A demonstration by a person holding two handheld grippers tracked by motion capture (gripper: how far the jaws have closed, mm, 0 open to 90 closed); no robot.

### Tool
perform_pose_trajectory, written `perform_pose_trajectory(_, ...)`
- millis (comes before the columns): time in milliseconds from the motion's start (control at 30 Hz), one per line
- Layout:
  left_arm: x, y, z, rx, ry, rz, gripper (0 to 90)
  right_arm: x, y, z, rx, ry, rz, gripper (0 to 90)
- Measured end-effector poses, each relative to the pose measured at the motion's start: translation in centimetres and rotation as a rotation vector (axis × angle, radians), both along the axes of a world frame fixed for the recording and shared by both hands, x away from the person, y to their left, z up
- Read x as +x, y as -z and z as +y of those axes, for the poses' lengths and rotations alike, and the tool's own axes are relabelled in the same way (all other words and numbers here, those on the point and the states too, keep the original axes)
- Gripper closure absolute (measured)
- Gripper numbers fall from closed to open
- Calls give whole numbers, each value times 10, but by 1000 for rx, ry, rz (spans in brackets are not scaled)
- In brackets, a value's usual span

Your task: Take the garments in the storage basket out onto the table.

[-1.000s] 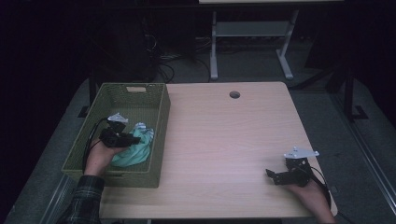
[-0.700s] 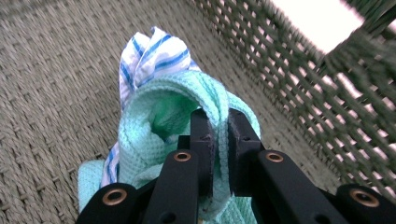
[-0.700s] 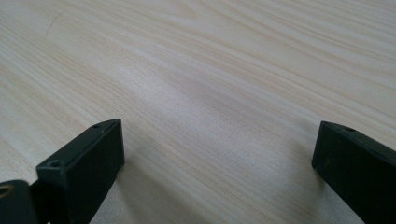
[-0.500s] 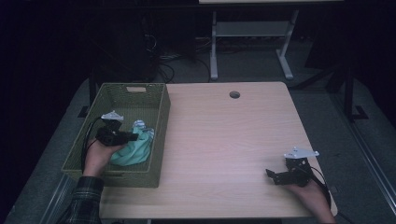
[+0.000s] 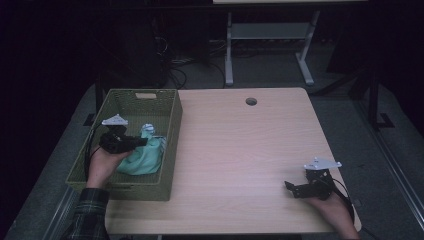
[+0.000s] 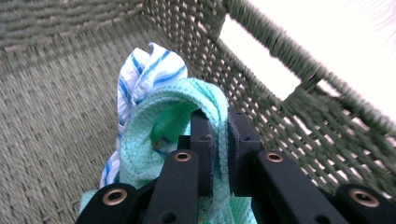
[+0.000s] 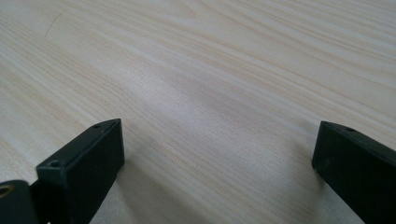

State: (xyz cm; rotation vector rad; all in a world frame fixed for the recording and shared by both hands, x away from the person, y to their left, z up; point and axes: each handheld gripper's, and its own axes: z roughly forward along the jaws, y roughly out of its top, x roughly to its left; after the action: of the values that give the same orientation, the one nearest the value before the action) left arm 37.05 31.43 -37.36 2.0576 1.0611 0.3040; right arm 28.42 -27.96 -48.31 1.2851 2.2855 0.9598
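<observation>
I am seeing a green woven basket [image 5: 90,165] sitting on the left part of the wooden table [image 5: 240,150], with a mint-green cloth [image 5: 146,157] lying inside it beside a white, blue-striped cloth [image 5: 147,129]. My left gripper [image 5: 142,142] is reaching into the basket, its jaws having just been closing, their tips lying at the mint-green cloth. My right gripper [image 5: 291,187] is resting near the table's right front corner, well apart from the basket.

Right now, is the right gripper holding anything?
No, the right gripper has its jaws wide apart over the bare table.
</observation>
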Motion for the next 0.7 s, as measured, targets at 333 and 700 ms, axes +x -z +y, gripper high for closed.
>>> perform_pose_trajectory(333,-3,-22,-5,-22,28,-49,821,0,0,0,0,0,0,21)
perform_pose_trajectory(700,-6,-49,-7,-40,47,-94,822,0,0,0,-1,-2,-2,21)
